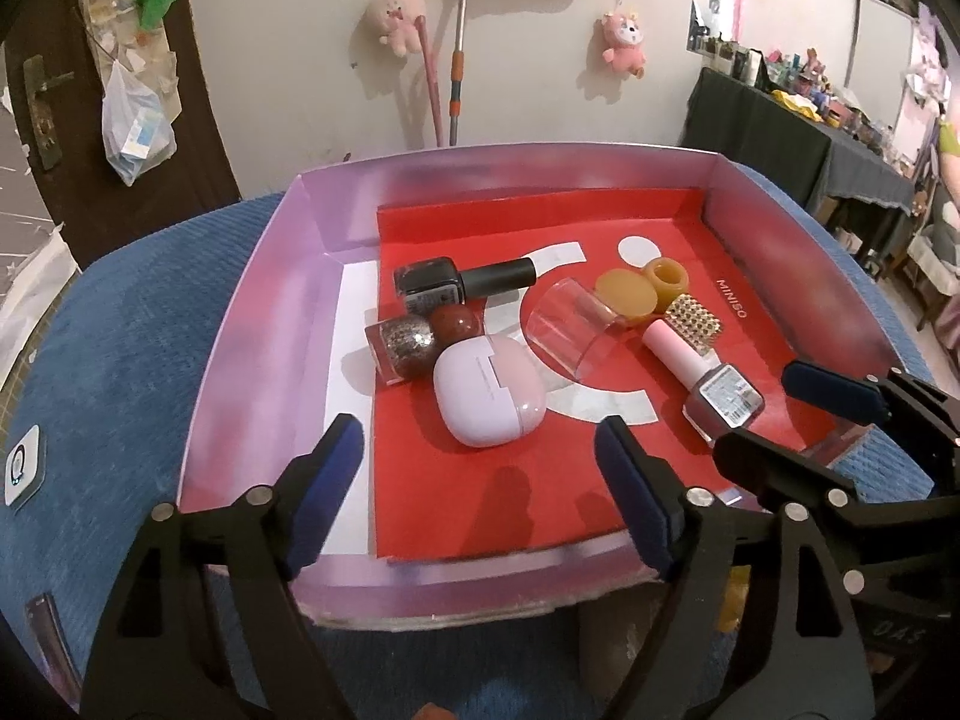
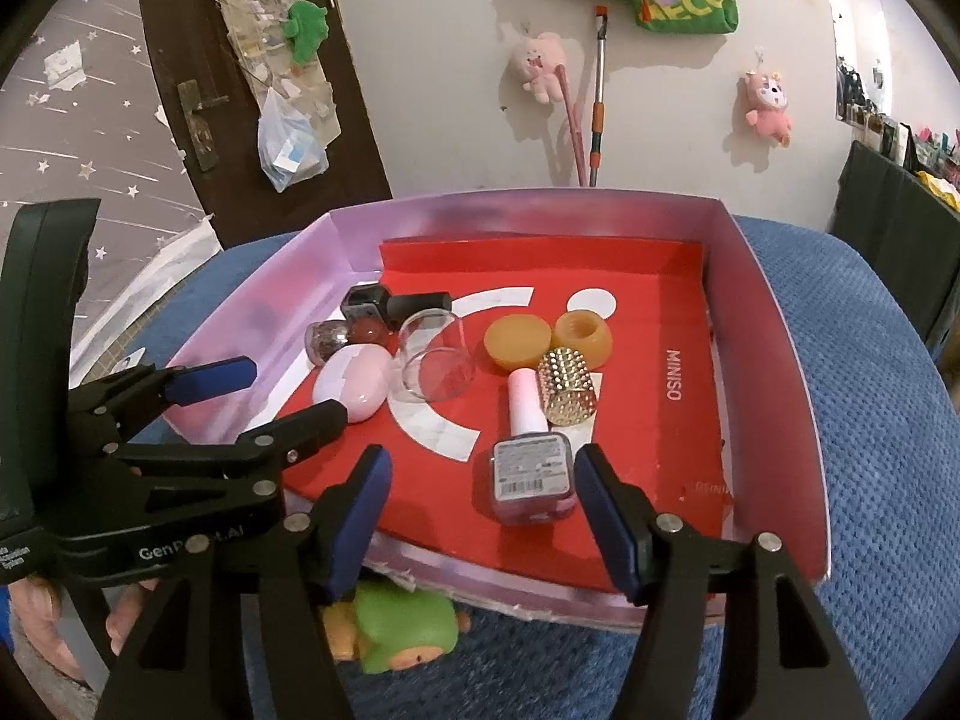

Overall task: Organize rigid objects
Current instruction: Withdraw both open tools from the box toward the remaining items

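A shallow box (image 1: 258,324) with lilac walls and a red floor holds several small items. A pale pink earbud case (image 1: 489,393) lies just ahead of my left gripper (image 1: 477,438), which stands open and holds nothing. Behind the case lie a dark nail polish bottle (image 1: 462,282) and a glitter one (image 1: 402,342). A pink nail polish bottle (image 2: 531,462) lies on its side between the spread fingers of my right gripper (image 2: 483,453), which is open; its pads do not press the bottle. A clear cup (image 2: 435,363) lies tipped over in the middle.
An amber lid (image 2: 516,339), an amber jar (image 2: 582,333) and a gold studded cylinder (image 2: 567,384) sit right of the cup. The box rests on a blue cushion (image 2: 870,420). A green toy (image 2: 402,630) lies at the box's front edge. A dark table (image 1: 798,126) stands far right.
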Motion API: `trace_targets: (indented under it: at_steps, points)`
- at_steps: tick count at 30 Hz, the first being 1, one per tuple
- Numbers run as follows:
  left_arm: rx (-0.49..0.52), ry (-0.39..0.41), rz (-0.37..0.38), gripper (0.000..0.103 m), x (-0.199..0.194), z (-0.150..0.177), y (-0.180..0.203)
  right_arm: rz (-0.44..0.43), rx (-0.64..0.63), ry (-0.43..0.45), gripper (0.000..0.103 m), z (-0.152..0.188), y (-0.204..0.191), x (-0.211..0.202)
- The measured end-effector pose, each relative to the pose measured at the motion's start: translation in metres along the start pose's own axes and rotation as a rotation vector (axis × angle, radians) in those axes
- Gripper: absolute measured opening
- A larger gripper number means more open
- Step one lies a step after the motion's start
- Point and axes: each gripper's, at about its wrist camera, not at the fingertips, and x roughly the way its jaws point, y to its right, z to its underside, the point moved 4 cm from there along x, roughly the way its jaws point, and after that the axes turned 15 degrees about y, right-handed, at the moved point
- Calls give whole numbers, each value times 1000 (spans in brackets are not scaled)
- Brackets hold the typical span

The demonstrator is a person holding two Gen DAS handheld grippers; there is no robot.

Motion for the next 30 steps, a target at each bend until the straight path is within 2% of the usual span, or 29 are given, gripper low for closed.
trace_targets:
  at_steps: [2,6,9,12,20,22,30]
  points:
    - [2,11,-7,88,-5,0,0,0,0,5,71,0,-2,-3]
    - [3,26,-14,89,-13,-1,-2,-6,4,10,75,0,-2,-9]
    - [2,34,-25,98,-19,-1,-3,-9,6,19,81,0,-3,-14]
    - [0,38,-29,98,-23,0,-4,-15,6,27,82,-1,-5,-20]
    - [-21,49,-29,98,-34,3,-9,-22,1,58,94,-3,-10,-38]
    - [-30,48,-27,99,-36,5,-11,-22,-7,67,100,-2,-12,-43]
    - [-44,50,-20,99,-46,12,-14,-23,-21,99,103,1,-17,-66]
